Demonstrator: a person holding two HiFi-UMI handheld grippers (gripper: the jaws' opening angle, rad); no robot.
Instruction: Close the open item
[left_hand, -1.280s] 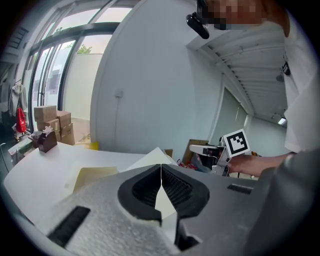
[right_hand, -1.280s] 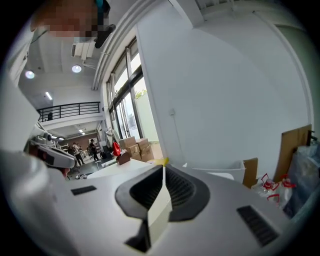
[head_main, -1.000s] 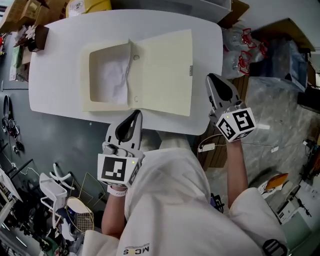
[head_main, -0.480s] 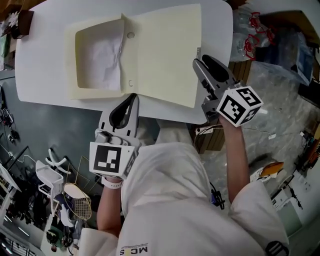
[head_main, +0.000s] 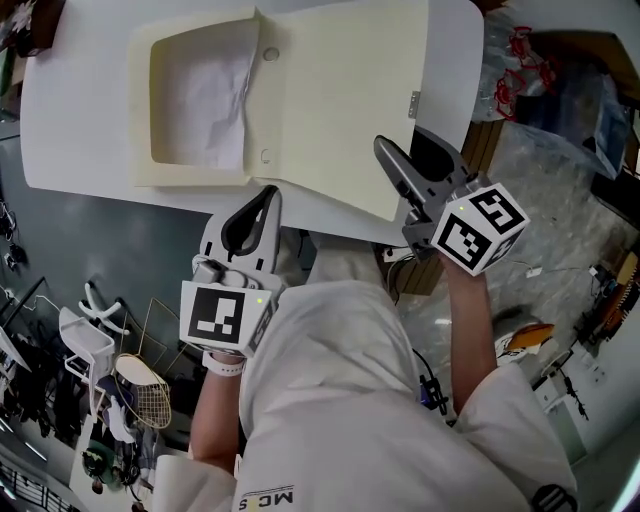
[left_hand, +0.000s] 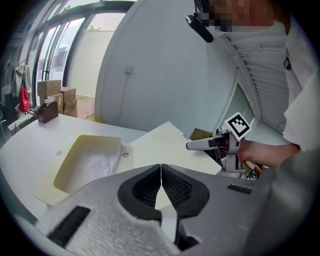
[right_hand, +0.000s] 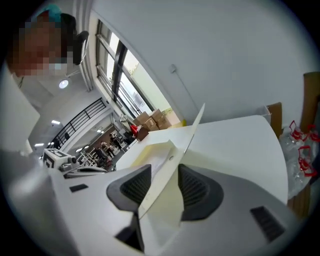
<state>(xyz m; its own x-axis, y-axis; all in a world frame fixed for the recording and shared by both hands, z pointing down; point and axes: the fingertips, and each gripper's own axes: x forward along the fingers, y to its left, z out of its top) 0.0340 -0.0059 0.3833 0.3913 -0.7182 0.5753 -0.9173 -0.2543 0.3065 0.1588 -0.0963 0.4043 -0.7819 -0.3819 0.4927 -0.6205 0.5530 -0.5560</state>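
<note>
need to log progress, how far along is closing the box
Done: nothing closed yet. The lid lies open beside the box, with paper showing inside.
In hand: the right tool has just been opening its jaws, which now straddle the lid's near corner without pinching it. The left tool is shut and empty.
Left: grip the lid, swing it over the box and press it down.

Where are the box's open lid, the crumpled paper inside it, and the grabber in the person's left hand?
open lid (head_main: 340, 100), head view, middle of its flat cream panel.
crumpled paper (head_main: 215, 105), head view, centre of the white sheet.
left gripper (head_main: 268, 196), head view, tips of its shut jaws.
</note>
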